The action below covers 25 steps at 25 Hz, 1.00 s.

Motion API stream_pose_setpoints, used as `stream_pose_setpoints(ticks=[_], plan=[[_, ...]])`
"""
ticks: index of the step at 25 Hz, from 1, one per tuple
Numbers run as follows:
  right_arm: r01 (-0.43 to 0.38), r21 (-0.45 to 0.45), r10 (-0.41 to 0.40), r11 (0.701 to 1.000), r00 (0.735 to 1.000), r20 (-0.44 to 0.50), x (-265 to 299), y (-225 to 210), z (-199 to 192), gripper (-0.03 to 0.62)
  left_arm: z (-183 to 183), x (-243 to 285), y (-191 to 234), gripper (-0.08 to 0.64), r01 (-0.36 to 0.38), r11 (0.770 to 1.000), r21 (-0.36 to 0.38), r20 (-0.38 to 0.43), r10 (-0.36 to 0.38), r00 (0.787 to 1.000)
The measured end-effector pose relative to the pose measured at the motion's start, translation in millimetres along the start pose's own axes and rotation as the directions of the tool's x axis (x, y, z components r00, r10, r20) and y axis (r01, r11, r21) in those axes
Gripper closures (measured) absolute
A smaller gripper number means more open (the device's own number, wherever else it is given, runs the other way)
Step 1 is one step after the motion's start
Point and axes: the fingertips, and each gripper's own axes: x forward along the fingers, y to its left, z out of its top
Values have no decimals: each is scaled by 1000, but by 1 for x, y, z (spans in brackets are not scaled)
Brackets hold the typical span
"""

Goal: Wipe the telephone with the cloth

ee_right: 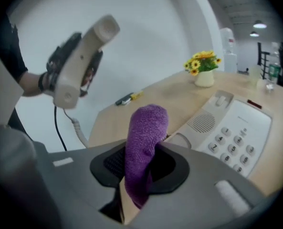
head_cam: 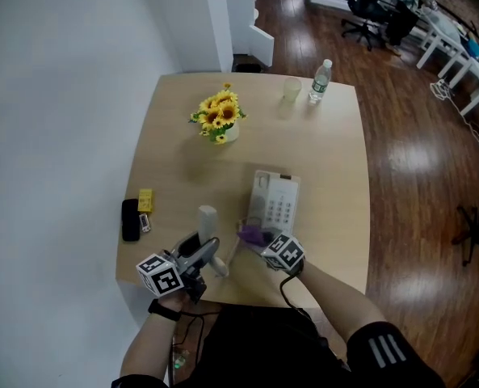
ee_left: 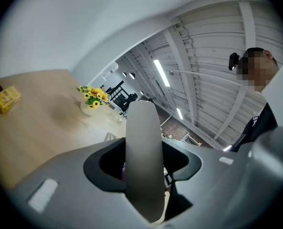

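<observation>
The beige telephone base (head_cam: 275,203) lies on the wooden table (head_cam: 328,168) near its front edge, keypad up; it also shows in the right gripper view (ee_right: 236,128). Its handset (head_cam: 209,231) is lifted off to the left, and my left gripper (head_cam: 205,255) is shut on it. In the left gripper view the handset (ee_left: 143,161) stands up between the jaws. My right gripper (head_cam: 259,238) is shut on a purple cloth (head_cam: 251,234) at the base's near left corner. The cloth (ee_right: 143,151) bulges up between the jaws, with the raised handset (ee_right: 84,61) and its coiled cord (ee_right: 77,128) to the left.
A vase of sunflowers (head_cam: 220,120) stands mid-table. A water bottle (head_cam: 320,81) and a pale cup (head_cam: 292,90) are at the far edge. A black object (head_cam: 131,219) and a small yellow box (head_cam: 145,200) lie at the left edge. A white wall runs along the left.
</observation>
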Motion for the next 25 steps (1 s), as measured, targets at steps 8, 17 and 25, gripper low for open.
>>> stream_pose_setpoints(ticks=[8,17,25], plan=[[105,168,-149,980,951,273,-111,3,23,497,-40,74,73,347,-207,977,51,-160,213,964],[200,364,-356,909,828,434,-204,-12,21,497,-72,166,101,347,-332,921,203,-292,381,877],[183,405,-369,896,815,447,-225,-18,6,495,-87,209,128,345,-468,831,299,-348,552,758]])
